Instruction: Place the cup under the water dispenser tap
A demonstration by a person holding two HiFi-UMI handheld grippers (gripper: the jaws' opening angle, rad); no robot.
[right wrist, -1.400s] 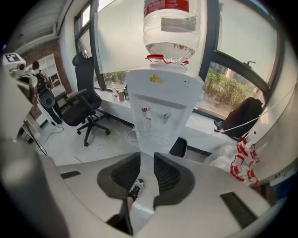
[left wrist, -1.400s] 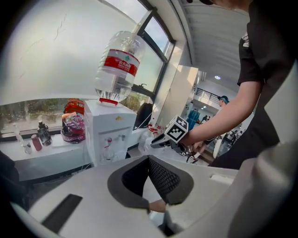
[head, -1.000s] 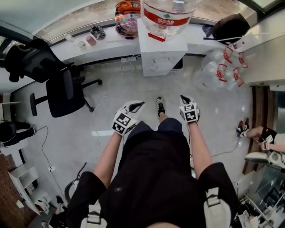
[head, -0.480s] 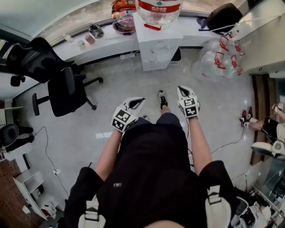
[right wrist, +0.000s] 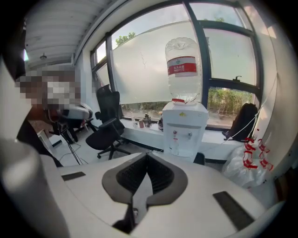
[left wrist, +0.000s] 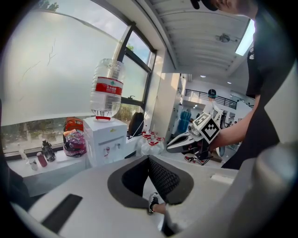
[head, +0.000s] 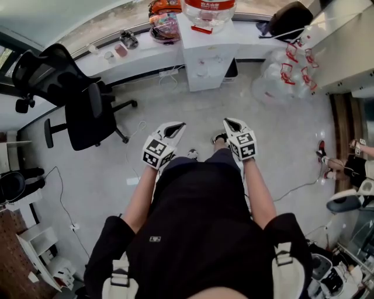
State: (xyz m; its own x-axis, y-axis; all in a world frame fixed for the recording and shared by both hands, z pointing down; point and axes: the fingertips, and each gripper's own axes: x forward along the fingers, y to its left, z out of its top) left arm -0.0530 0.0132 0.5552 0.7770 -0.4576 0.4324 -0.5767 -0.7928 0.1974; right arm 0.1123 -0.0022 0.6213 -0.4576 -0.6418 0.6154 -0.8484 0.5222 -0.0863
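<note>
Dispenser (head: 205, 54) stands upright, bottle (head: 209, 8) neck-down — left gripper (head: 180, 125) and right gripper (head: 228, 121) both closed, empty.

The person, filling the lower middle of the head view, wears a black short-sleeved shirt (head: 204, 233), pale buckled straps (head: 282, 266) at both shoulders and black-and-white sneakers (head: 192, 154). The left gripper (head: 176, 128) and right gripper (head: 231, 124) are white shells with black-and-white marker cubes (head: 153, 153) and dark ribbed pads (right wrist: 132, 174).
</note>
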